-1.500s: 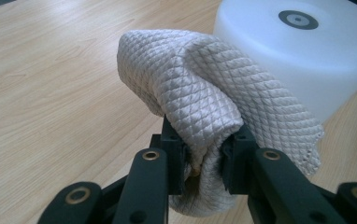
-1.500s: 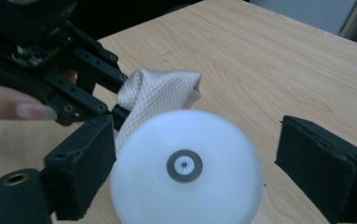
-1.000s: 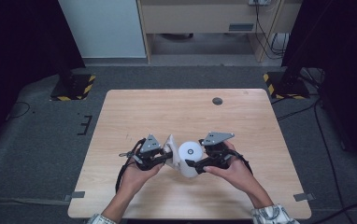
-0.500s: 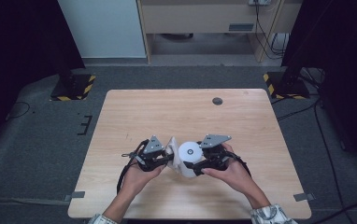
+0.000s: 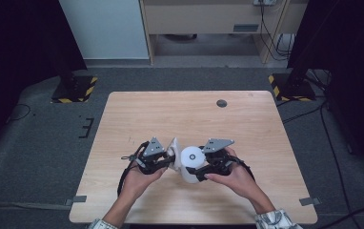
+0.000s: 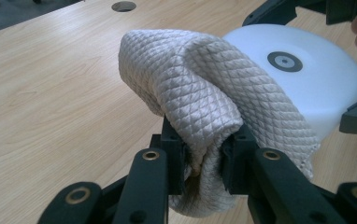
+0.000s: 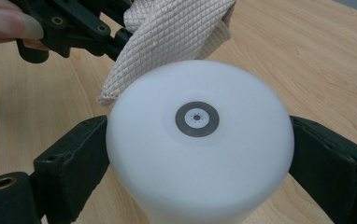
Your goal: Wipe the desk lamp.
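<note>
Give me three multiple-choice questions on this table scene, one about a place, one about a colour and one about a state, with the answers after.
1. Where does the dark round hole sit in the light wooden table, seen from above?
A. near the far edge
B. at the near left corner
C. under the person's left hand

2. What colour is the ring mark on the white round plastic cup?
A. red
B. grey
C. green

3. How does the left gripper stand?
A. wide open
B. shut on the cream quilted cloth
C. lying loose on the table

Answers: 1 A, the high view shows it near the far edge. 2 B, the right gripper view shows a grey ring. 3 B, its jaws pinch the cloth.
</note>
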`<state>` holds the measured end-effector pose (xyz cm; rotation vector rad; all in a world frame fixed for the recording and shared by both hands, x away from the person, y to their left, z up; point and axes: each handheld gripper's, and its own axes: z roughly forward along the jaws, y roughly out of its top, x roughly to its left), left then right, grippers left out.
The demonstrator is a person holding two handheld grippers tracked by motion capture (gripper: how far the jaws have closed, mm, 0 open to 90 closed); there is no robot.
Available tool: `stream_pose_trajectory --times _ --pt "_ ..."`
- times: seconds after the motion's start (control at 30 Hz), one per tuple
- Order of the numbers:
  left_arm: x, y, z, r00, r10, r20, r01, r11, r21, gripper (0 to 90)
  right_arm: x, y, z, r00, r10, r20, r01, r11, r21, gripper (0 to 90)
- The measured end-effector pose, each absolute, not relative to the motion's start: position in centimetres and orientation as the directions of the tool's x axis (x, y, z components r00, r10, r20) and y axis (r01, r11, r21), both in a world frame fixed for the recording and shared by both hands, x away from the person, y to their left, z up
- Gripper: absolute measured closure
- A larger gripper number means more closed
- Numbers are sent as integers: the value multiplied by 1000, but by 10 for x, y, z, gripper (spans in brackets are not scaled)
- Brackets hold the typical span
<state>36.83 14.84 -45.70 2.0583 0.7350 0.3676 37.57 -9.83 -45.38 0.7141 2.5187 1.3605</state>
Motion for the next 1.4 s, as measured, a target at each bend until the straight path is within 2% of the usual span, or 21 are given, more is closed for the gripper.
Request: stream_pose_trajectory --times 0.17,0.5,0.6,0.77,0.9,1.13,1.4 --pt "372 143 -473 794 608 0 388 -507 770 736 375 -97 -454 -866 497 56 320 464 826 93" --pt "376 137 -495 804 594 18 412 -579 704 737 375 -97 -454 -865 500 54 319 464 826 93" --pt "376 138 -493 804 594 21 406 -574 712 736 375 -97 -454 -866 497 52 317 465 827 93" --pt "377 151 -465 797 604 -15 366 -463 807 736 374 -95 -454 -870 489 54 314 467 827 93" --pt "382 157 -455 791 610 -40 364 -418 832 736 373 -93 -455 -872 486 54 312 467 828 93" --pt "389 147 -451 802 598 -2 342 -457 821 736 373 -93 -455 -873 485 45 305 472 827 93" --pt "397 142 -457 801 598 -4 352 -466 812 736 372 -92 -455 -873 485 40 301 474 828 93"
